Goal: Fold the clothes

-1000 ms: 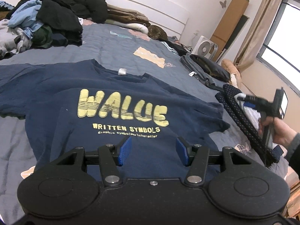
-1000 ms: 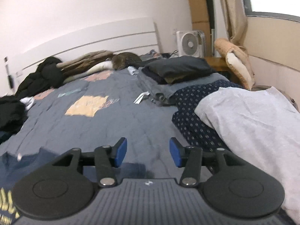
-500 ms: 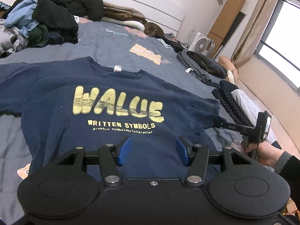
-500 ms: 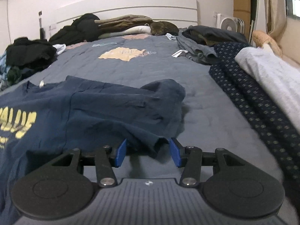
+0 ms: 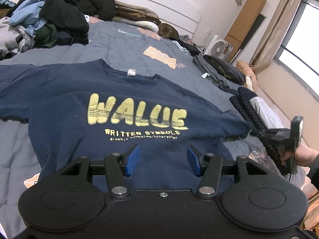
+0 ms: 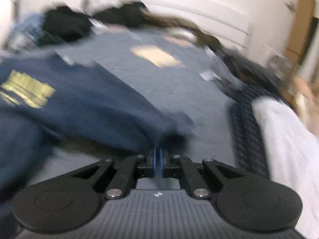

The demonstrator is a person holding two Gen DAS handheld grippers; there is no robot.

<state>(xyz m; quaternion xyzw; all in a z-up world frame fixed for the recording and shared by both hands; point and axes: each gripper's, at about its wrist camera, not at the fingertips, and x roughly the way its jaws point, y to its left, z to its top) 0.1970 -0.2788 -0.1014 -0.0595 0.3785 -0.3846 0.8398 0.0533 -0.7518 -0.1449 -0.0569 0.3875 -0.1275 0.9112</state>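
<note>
A navy T-shirt (image 5: 119,99) with yellow "WALUE" lettering lies face up on the grey-blue bed cover (image 5: 123,47). My left gripper (image 5: 162,162) hovers open above the shirt's lower middle, with nothing between its blue pads. In the left wrist view my right gripper (image 5: 253,133) sits at the tip of the shirt's right sleeve, held by a hand (image 5: 303,155). The blurred right wrist view shows the right gripper (image 6: 158,159) shut on the sleeve edge of the T-shirt (image 6: 95,109), which bunches just ahead of the pads.
A heap of dark and light-blue clothes (image 5: 49,20) fills the far left of the bed. Folded garments (image 5: 221,69) and a dotted navy piece with a pale one (image 5: 257,107) lie along the right edge. A fan (image 5: 217,47) stands by the wall.
The right gripper has shut on the T-shirt's right sleeve, having stood open around it half a second ago. The left gripper stays open over the shirt's hem area.
</note>
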